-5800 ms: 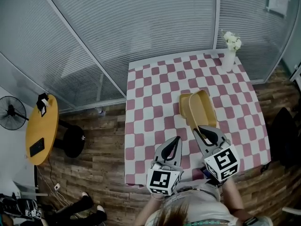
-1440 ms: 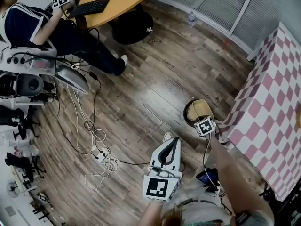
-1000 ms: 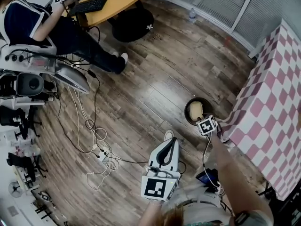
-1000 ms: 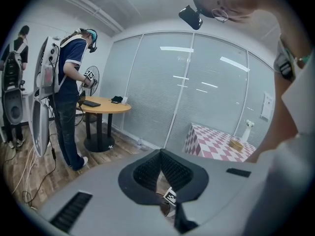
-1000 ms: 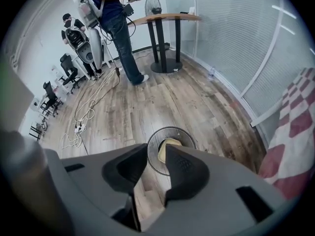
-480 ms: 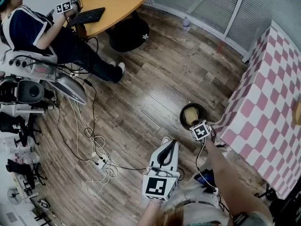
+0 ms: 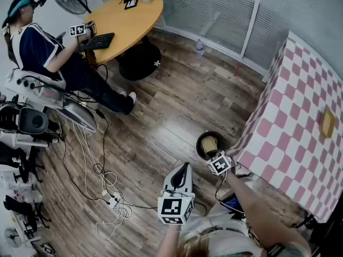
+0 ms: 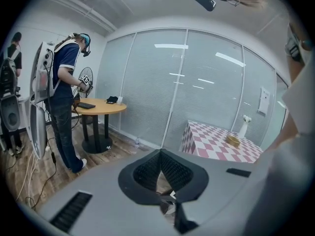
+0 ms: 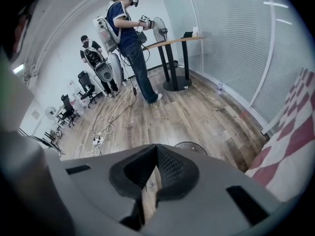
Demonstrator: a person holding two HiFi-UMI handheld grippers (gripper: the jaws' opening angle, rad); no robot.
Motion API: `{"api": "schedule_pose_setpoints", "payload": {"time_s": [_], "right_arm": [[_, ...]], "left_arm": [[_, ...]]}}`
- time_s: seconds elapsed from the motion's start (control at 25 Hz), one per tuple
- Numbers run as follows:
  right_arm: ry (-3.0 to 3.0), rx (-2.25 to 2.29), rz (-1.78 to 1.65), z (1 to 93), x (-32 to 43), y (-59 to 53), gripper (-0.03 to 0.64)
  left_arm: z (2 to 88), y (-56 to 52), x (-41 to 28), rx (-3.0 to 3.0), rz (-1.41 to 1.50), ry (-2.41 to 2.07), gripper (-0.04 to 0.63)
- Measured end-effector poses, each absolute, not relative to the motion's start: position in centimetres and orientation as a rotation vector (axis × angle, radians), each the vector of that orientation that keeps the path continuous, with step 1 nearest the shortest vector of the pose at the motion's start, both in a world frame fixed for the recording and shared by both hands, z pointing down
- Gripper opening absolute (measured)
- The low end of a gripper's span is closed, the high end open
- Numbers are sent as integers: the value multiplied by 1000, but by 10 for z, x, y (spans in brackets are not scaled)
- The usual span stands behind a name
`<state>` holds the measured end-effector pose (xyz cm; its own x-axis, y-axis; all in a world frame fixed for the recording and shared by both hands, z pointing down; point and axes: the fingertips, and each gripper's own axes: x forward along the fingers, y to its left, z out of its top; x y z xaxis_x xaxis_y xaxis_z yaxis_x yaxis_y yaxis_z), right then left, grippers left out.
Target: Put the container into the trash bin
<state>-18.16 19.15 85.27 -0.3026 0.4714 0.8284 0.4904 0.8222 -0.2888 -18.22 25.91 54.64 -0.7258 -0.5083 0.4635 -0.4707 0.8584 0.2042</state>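
Tan container (image 7: 209,143) inside round black trash bin (image 7: 198,145).

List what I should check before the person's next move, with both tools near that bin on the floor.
1. Container in bin: ok. The container lies inside the trash bin.
2. Bin upright: ok. Its round opening faces up, beside the checked table.
3. Right tool empty: ok. Jaws together, nothing between them.
4. Left tool empty: ok. Jaws together, nothing between them.
5. Table cleared: not ok. A yellow item lies on it.
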Motion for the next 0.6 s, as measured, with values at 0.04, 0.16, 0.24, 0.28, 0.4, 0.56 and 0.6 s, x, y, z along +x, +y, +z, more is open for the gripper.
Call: {"api": "schedule_pose_setpoints", "payload": {"time_s": [0.04,0.16,0.24,0.28,0.4,0.56,0.6], "right_arm": [[-1963,-732,-5,844,-182,193,-6],[-2031,-765,41,810,-183,196,-6],[-2082,-786,85,785,-183,199,-6],[-2109,-800,102,772,-184,199,-6],[-2190,-855,115,732,-182,198,-6],[-2305,-912,111,674,-179,196,-6],[-2333,-921,107,660,-177,195,-6]], "left_arm": [[546,259,-182,714,-96,-2514,6],[543,259,-179,723,-70,-2519,6],[541,257,-175,733,-46,-2527,6],[541,254,-174,740,-40,-2529,6],[541,246,-169,764,-12,-2531,6],[536,237,-166,801,74,-2543,6],[534,235,-165,811,79,-2544,6]]}}
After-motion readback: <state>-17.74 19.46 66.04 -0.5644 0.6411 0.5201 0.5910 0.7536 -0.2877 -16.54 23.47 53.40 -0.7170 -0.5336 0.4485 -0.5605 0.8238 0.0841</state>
